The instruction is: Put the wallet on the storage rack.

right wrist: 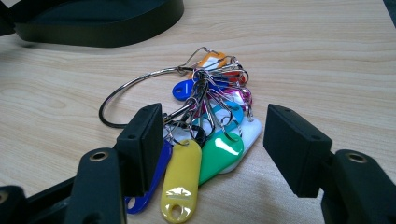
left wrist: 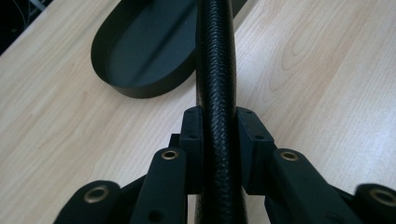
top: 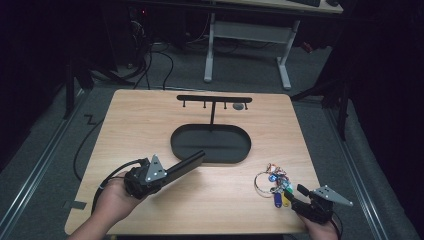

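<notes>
My left gripper (top: 171, 172) is shut on a long black bar with a woven, leather-like surface (top: 192, 161). The bar points up and right, its far end over the rim of the black oval tray (top: 220, 144). In the left gripper view both pads press the bar (left wrist: 215, 56) from either side. A bunch of coloured key tags on a metal ring (top: 274, 183) lies at the table's front right. My right gripper (top: 295, 194) is open just in front of it. In the right gripper view the jaws straddle the near tags (right wrist: 210, 140) without pressing them.
The oval tray is the base of a black stand whose T-shaped bar (top: 214, 98) carries small hooks; a grey item (top: 239, 106) hangs at its right end. The wooden table's front edge (top: 200, 231) is close behind both hands. A desk frame (top: 247, 32) stands on the floor beyond.
</notes>
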Action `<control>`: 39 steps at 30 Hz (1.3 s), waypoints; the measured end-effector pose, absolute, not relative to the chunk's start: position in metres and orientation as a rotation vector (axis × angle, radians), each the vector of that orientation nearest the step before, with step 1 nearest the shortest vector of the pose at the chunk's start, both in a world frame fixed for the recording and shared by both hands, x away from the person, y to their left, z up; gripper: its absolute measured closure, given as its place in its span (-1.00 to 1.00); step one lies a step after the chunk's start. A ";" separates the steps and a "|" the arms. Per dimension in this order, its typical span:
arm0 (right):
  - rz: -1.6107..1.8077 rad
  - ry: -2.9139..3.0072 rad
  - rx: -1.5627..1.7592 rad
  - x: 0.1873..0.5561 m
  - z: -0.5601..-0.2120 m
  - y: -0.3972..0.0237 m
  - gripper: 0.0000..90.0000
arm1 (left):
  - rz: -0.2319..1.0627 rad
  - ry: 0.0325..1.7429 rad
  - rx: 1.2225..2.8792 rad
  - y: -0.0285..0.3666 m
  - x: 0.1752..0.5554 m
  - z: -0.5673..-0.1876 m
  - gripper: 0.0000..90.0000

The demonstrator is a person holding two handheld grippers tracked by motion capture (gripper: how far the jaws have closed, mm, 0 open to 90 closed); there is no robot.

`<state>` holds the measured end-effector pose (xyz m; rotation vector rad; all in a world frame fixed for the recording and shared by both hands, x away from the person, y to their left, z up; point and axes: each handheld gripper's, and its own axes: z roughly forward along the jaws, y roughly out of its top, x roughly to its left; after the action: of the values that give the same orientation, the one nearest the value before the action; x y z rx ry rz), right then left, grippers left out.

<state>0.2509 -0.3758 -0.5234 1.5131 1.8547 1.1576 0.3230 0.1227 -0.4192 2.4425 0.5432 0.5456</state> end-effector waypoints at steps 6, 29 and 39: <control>1.155 1.848 1.518 0.248 -0.523 -0.378 -0.15 | 0.596 0.513 2.435 0.117 0.328 -0.415 0.67; 1.138 1.817 1.548 0.231 -0.524 -0.390 -0.15 | 0.795 0.279 2.449 0.068 0.368 -0.398 0.67; 1.135 1.812 1.554 0.228 -0.524 -0.392 -0.15 | 0.840 0.173 2.459 0.043 0.389 -0.398 0.67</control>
<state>0.2284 -0.3922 -0.5245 1.5540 1.8124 1.1347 0.3890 0.0430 -0.3977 2.4587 0.1725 0.8401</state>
